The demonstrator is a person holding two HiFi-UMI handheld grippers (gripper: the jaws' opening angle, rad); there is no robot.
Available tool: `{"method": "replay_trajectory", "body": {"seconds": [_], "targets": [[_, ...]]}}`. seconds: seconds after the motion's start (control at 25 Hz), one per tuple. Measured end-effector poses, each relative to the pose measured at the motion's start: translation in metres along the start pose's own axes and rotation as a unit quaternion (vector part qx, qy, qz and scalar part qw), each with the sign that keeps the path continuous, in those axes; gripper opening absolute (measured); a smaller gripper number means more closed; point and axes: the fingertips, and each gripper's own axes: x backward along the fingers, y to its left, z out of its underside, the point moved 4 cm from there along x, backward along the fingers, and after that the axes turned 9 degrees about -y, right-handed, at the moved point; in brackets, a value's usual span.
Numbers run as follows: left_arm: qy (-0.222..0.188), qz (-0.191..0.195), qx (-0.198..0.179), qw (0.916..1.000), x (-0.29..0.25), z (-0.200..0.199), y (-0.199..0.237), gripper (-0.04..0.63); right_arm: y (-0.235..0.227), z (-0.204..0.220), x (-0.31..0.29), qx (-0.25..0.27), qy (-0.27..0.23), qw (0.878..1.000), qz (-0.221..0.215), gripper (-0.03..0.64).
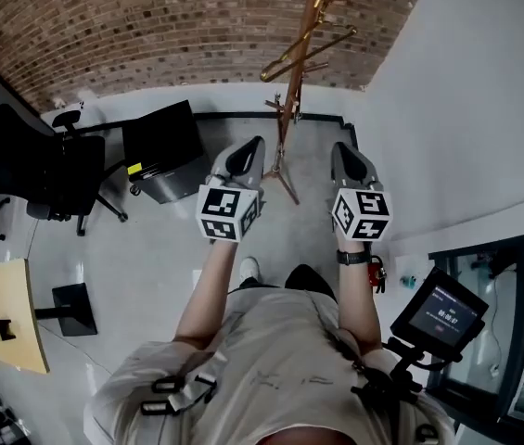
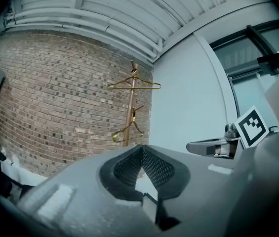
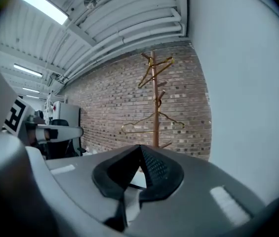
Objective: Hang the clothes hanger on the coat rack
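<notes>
both pairs of jaws read closed and empty. in its own view the left gripper [image 2: 141, 150] has its pads meeting at the tips with nothing between them, and the right gripper [image 3: 140, 150] looks the same. from the head view they're held side by side, pointing roughly level at the coat rack [image 1: 291, 82], which stands near the corner where the brick wall [image 1: 150, 17] meets the white wall [image 1: 466, 82], well apart from both tips.

the rack already carries two gold hangers: an upper hanger [image 2: 134, 84] near the top of the pole and a lower hanger [image 3: 152, 122] on a peg further down. which one the task means i can't tell, and at this range i can't judge how well either hook sits on its peg.

so my read is that the hanging is done, or else no hanger is in hand yet (nothing in these views shows a loose one). doing this step well means not crowding the rack with two shut grippers. i'd keep them level and clear of the pegs, since a knock on the pole could tip a wire hook off. if a seat needs checking, i'd bring just one gripper near, jaws opened first, and look along it at the hook before touching anything.
</notes>
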Motion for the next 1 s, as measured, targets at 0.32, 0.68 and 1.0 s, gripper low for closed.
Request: {"method": "replay_trajectory", "body": {"seconds": [0.32,0.68,1.0], "targets": [[-0.059,-0.024,-0.037,0.9973,0.073,-0.048,-0.115,0.000,0.008,-0.034,0.125,0.006,-0.073,0.996,-0.058,0.005],[-0.012,-0.099,-0.032,0.9945,0.174,0.015,-0.274,-0.001,-0.023,0.046,0.300,-0.034,0.063,0.996,-0.058,0.005],[-0.071,-0.094,-0.126,0.9850,0.196,-0.048,-0.317,0.000,-0.031,-0.021,0.348,0.028,-0.031,0.999,-0.031,0.005]]}}
